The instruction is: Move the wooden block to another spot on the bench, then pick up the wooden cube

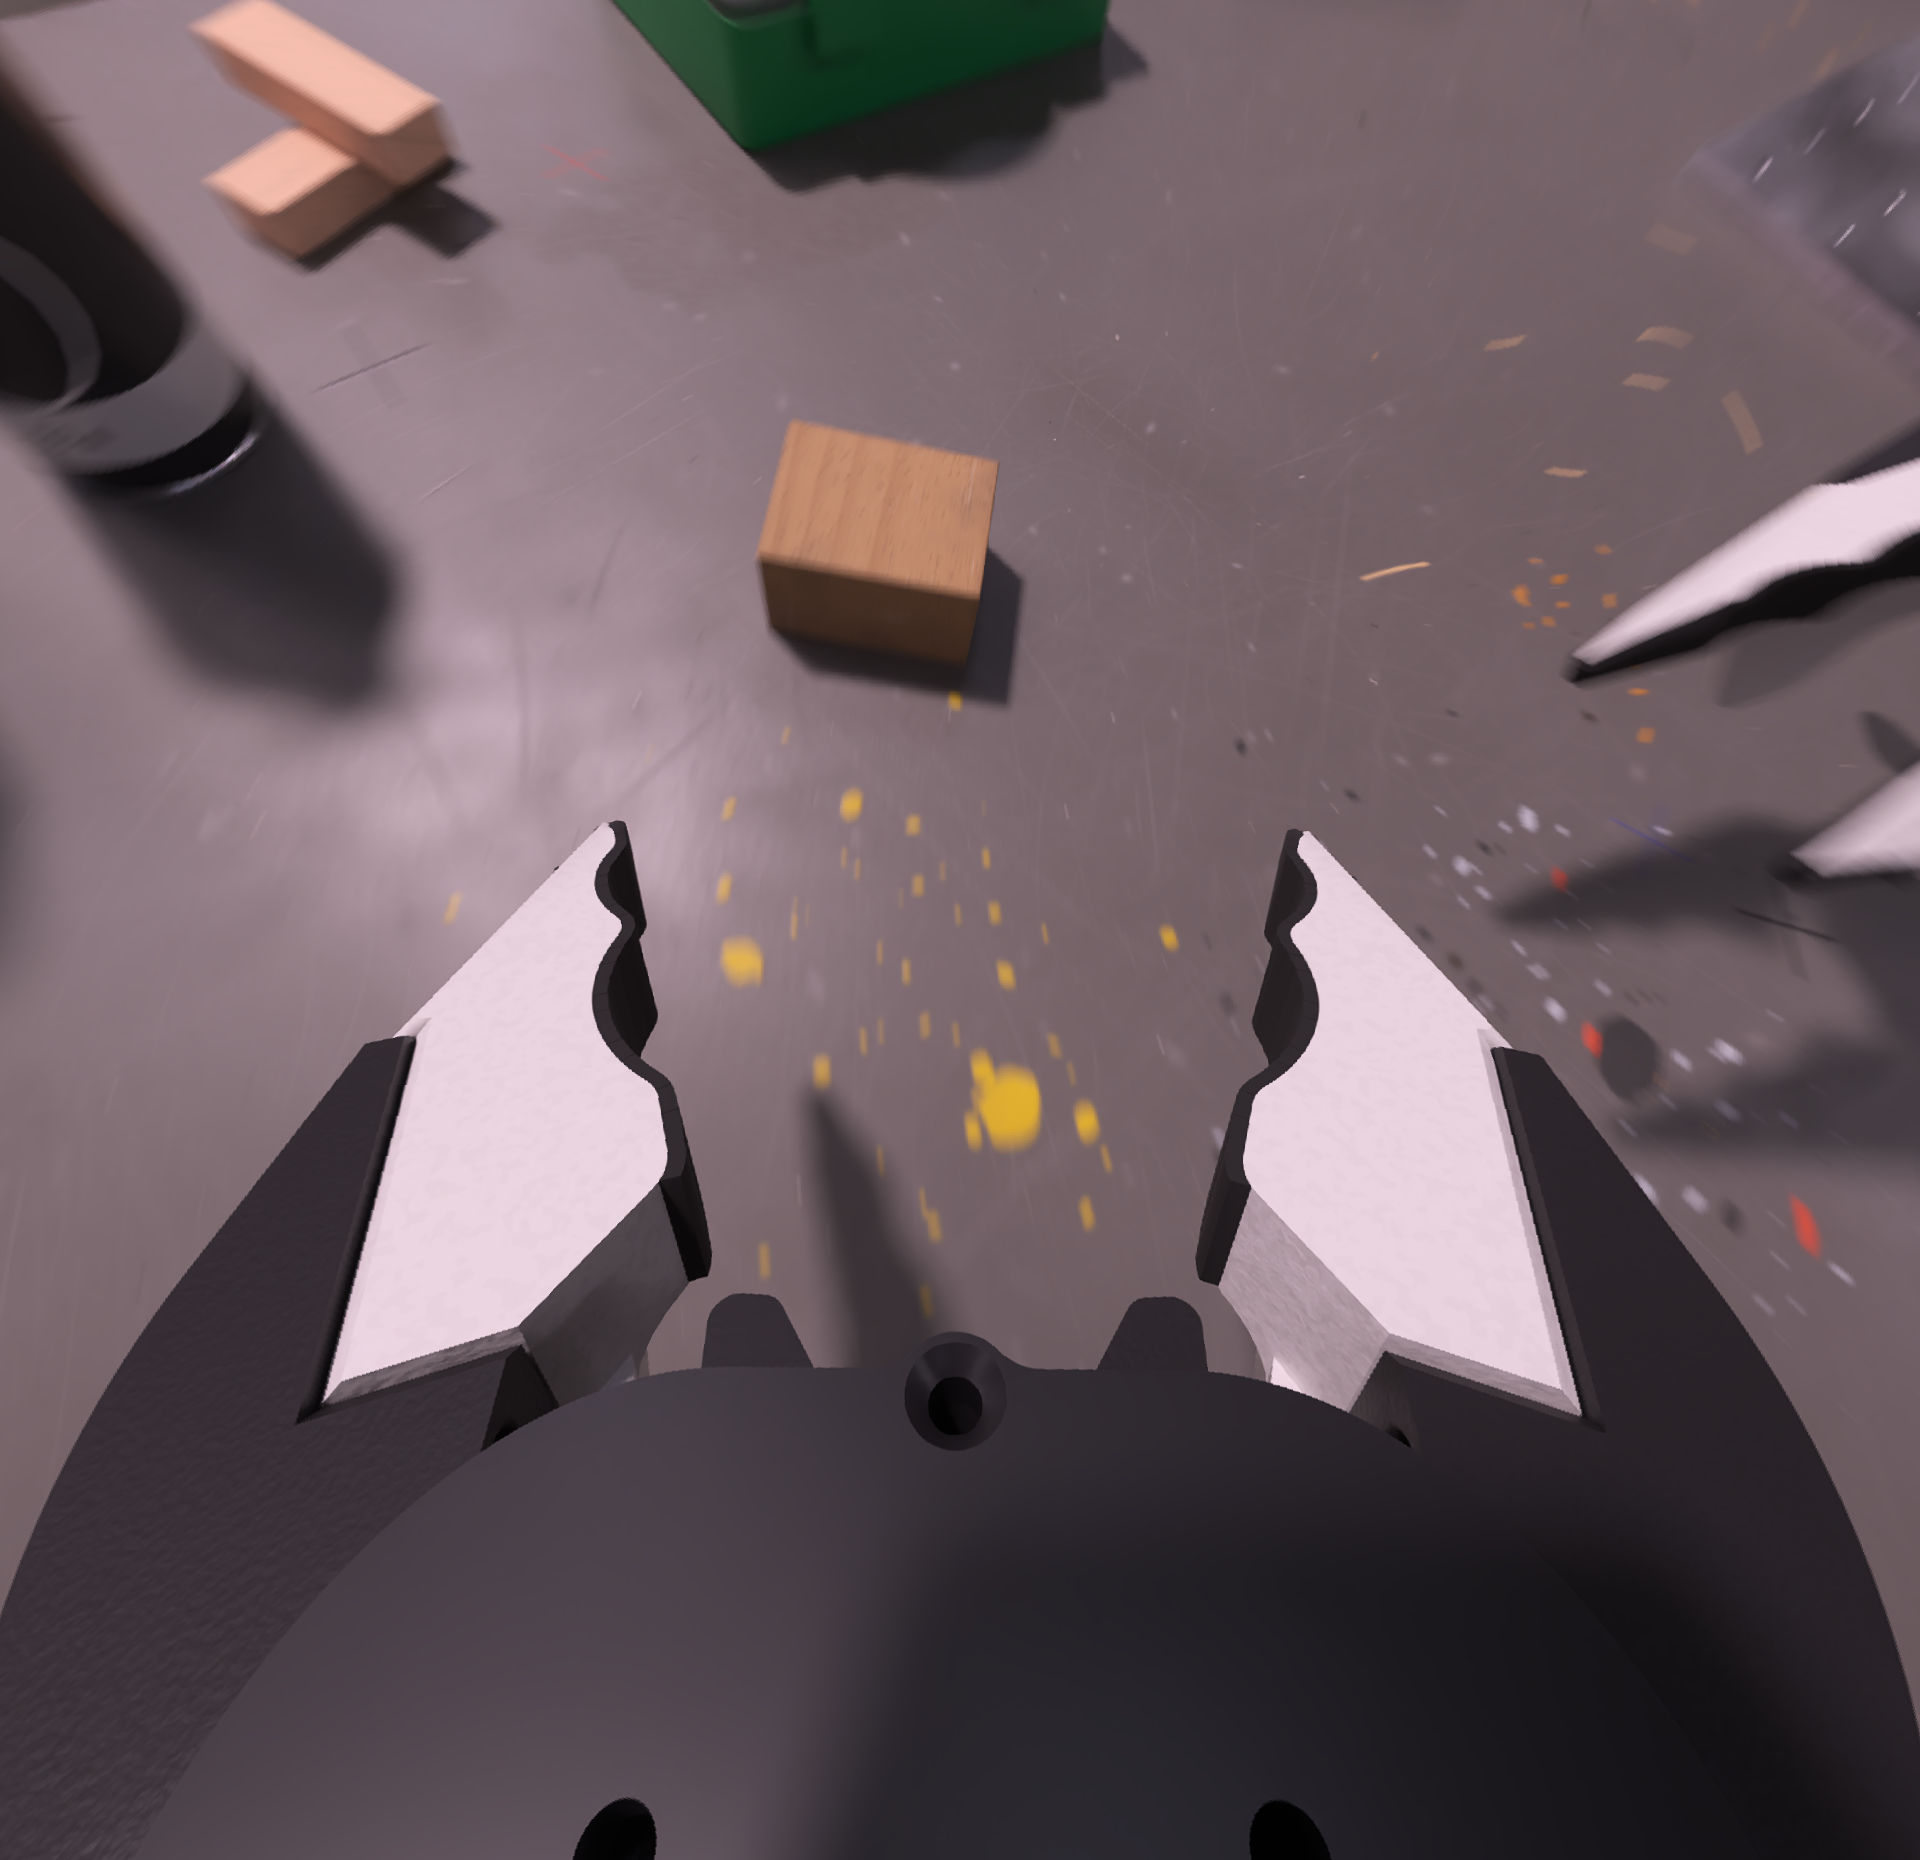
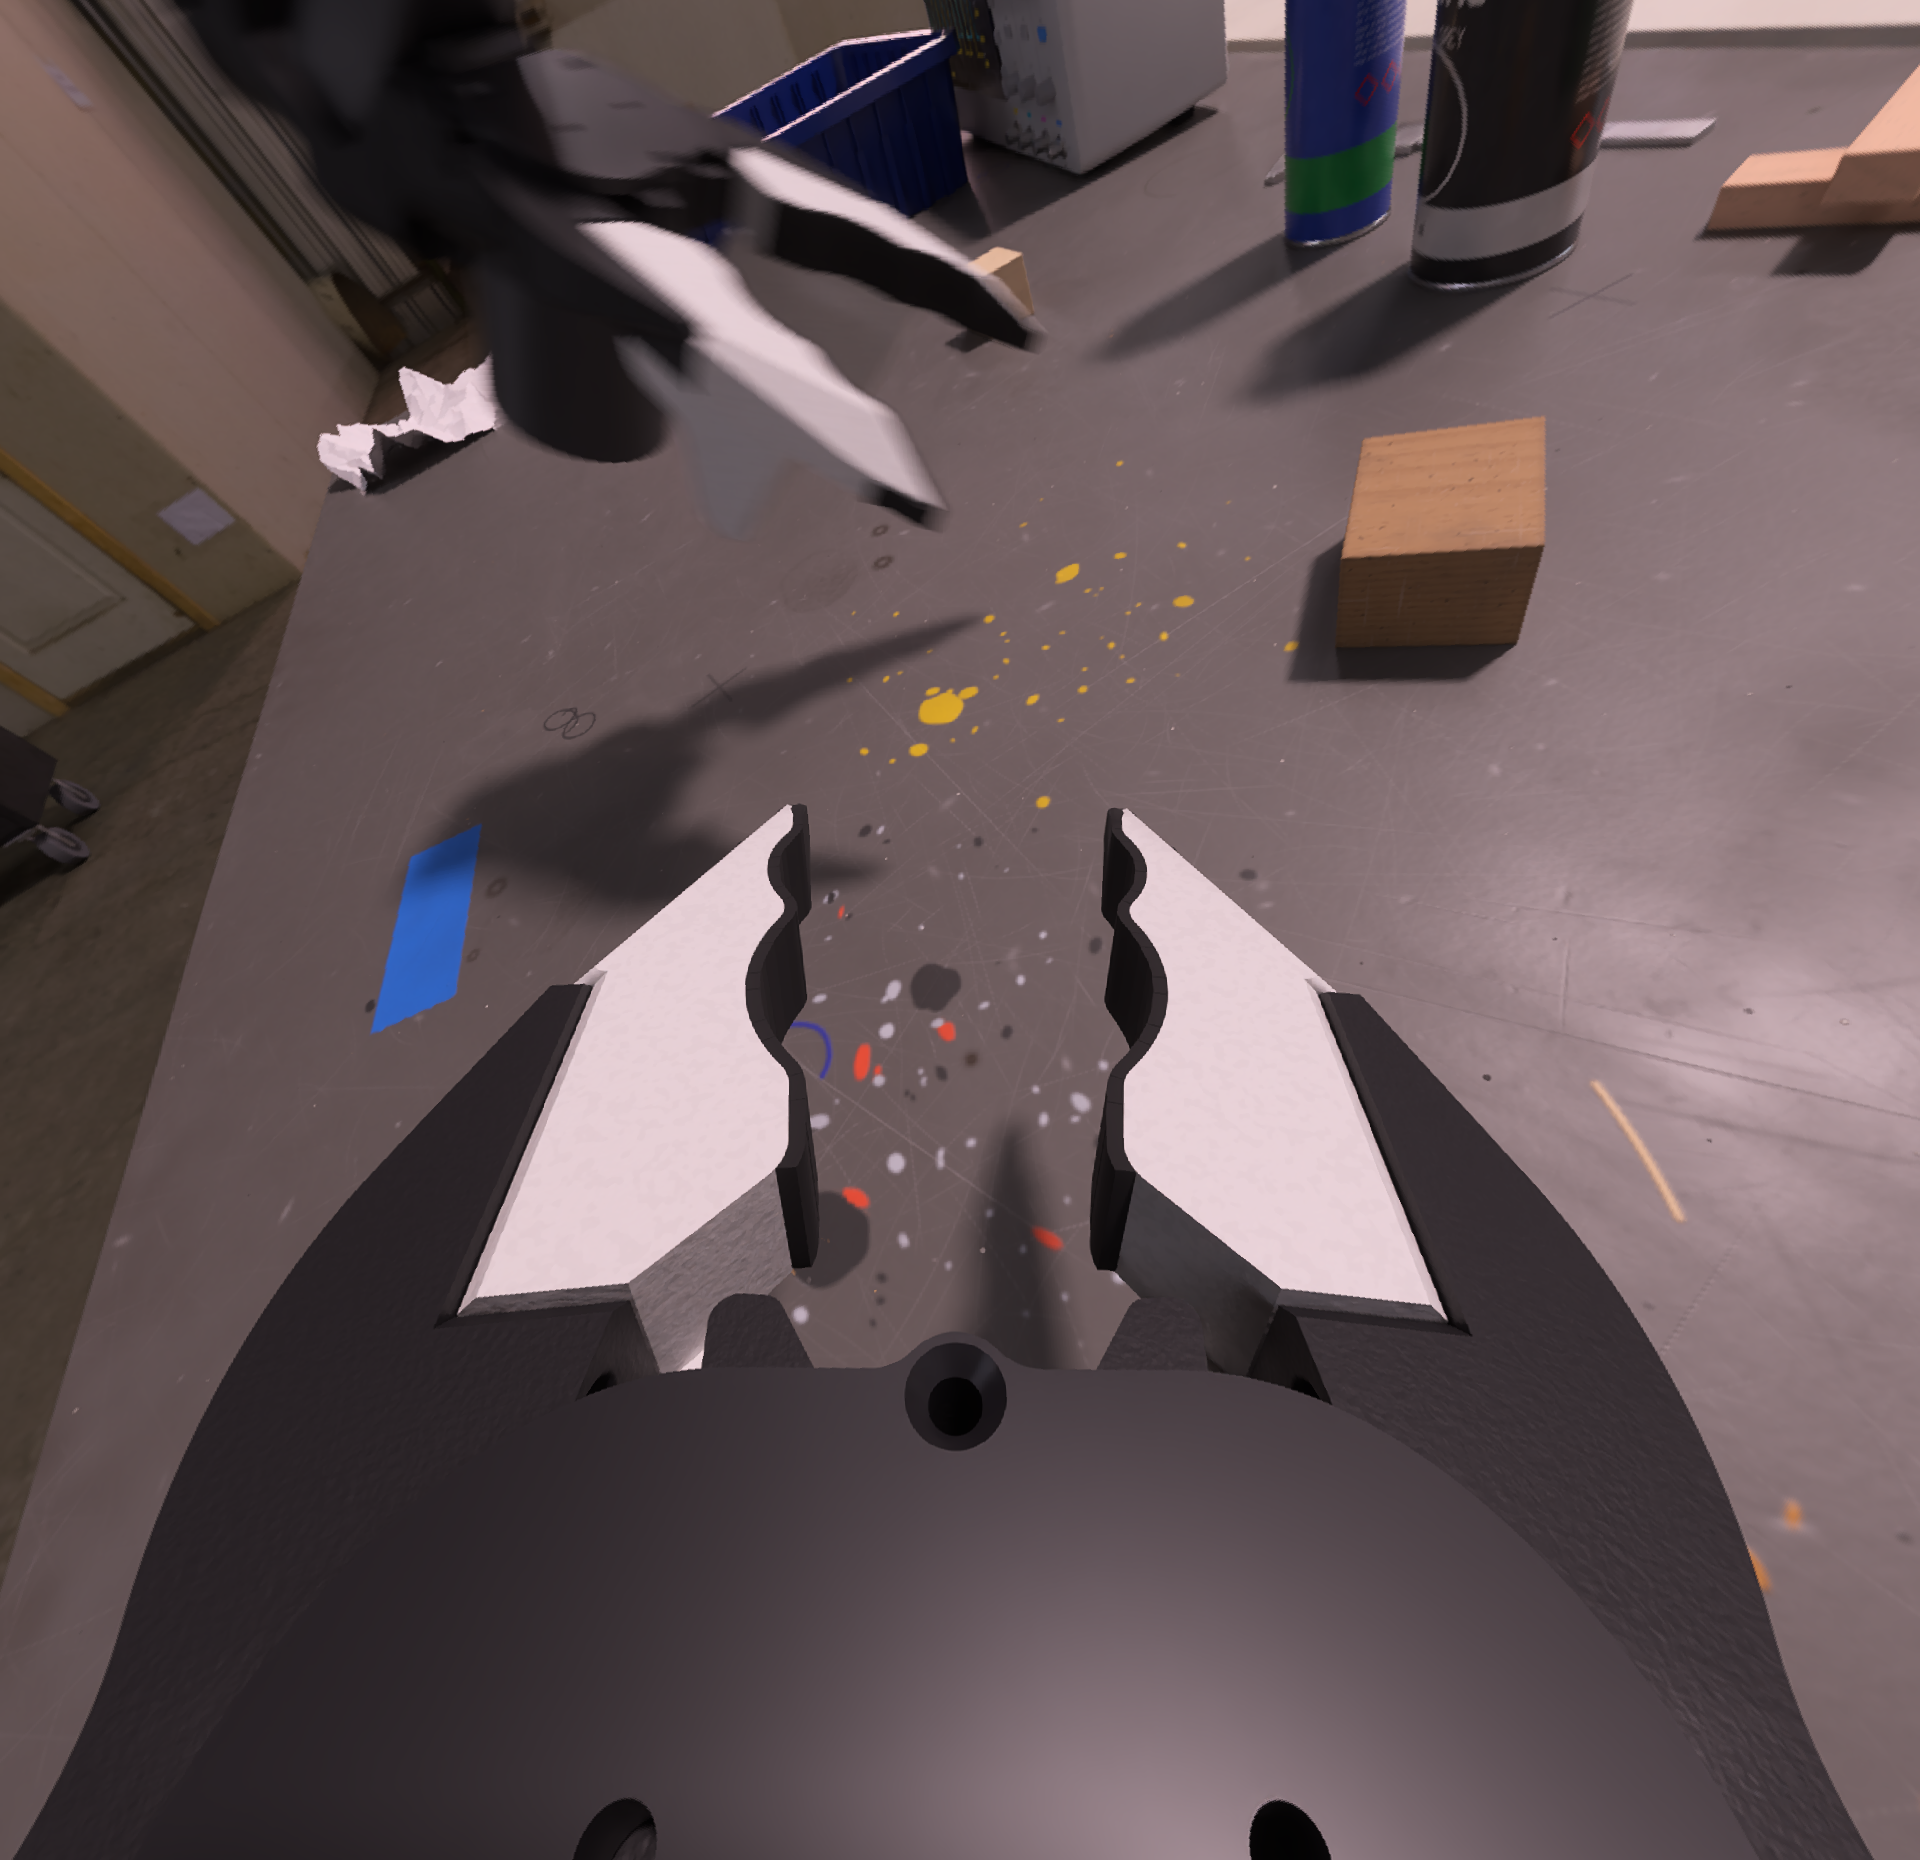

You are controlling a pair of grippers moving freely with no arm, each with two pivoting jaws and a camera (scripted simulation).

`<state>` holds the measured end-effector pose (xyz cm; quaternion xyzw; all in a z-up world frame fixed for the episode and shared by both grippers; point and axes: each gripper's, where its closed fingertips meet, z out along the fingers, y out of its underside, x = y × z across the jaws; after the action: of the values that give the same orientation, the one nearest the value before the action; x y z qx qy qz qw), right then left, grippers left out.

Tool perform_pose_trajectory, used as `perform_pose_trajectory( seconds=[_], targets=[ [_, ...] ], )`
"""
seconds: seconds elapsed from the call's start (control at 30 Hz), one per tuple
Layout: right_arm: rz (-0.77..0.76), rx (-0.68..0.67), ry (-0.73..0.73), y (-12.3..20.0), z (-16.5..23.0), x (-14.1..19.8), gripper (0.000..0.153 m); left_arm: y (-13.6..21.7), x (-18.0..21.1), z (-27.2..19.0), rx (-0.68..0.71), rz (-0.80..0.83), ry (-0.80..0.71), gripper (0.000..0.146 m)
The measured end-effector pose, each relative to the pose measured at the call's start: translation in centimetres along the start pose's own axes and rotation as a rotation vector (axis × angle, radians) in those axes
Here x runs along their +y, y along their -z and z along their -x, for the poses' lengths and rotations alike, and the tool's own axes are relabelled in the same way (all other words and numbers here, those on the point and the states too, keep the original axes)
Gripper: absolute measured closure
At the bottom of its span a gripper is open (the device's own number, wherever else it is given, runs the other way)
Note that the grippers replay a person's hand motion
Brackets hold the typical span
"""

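Left gripper (image 1: 954, 834): spread wide, nothing between the white wedge-shaped fingers (image 1: 520, 1104) with their wavy black inner edges, hanging over the grey scuffed bench (image 1: 1299, 376) above a spray of yellow paint specks (image 1: 1003, 1098). Straight ahead at twelve o'clock, well clear of the fingertips, the wooden block (image 1: 878, 543): mid-brown, fine straight grain, squat and boxy, slightly wider than tall, flat on the bench, one broad face toward the camera and turned a little so the right corner sits farther back, long axis running roughly nine to three. At eleven o'clock, far off, two pale pinkish wood bars (image 1: 322, 117) crossed, one lying on the other. At twelve o'clock beyond the block, a green plastic box (image 1: 862, 54). At nine o'clock, a dark round can (image 1: 94, 356), blurred. At three o'clock, white pointed tips of the right gripper (image 1: 1766, 719).

Right gripper (image 2: 954, 818): also parted with nothing held, less widely than the left, over red, white and black paint dots (image 2: 904, 1062). Block (image 2: 1442, 532) at one o'clock, end grain showing in fine stripes on the near face. Left gripper (image 2: 883, 408) at eleven o'clock, blurred, tips apart. Behind its upper finger, a small pale wooden cube (image 2: 1008, 275), mostly hidden. Blue tape strip (image 2: 428, 927) at nine o'clock, crumpled white paper (image 2: 416, 423) at ten, blue bin (image 2: 862, 111) at twelve, two tall spray cans (image 2: 1455, 96) at one
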<state>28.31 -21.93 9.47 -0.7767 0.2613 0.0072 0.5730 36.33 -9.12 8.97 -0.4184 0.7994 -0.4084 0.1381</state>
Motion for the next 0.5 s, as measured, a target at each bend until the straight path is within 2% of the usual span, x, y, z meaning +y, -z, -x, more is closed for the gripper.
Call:
perform_pose_trajectory(
  seconds=[0.07, 0.17, 0.27, 0.37, 0.5],
  targets=[
    [0.015, -0.008, -0.008, -0.2, 0.0, 0.3, 0.096, 5.3, 2.2, 0.4, -0.033, -0.100, 0.077, 0.024],
    [0.028, -0.007, -0.014, -0.8, -0.1, 0.6, 0.096, 12.6, 6.0, 2.8, -0.158, -0.275, 0.217, 0.023],
    [0.056, -0.003, -0.004, -1.6, -0.1, 0.9, 0.096, 17.9, 9.7, 5.4, -0.287, -0.414, 0.359, 0.025],
    [0.064, -0.005, -0.004, -2.5, -0.1, 0.8, 0.096, 20.2, 11.1, 7.5, -0.345, -0.455, 0.406, 0.027],
    [0.090, -0.017, -0.002, -3.6, 0.2, 1.2, 0.096, 20.6, 9.0, 11.5, -0.378, -0.391, 0.394, 0.034]
  ],
)
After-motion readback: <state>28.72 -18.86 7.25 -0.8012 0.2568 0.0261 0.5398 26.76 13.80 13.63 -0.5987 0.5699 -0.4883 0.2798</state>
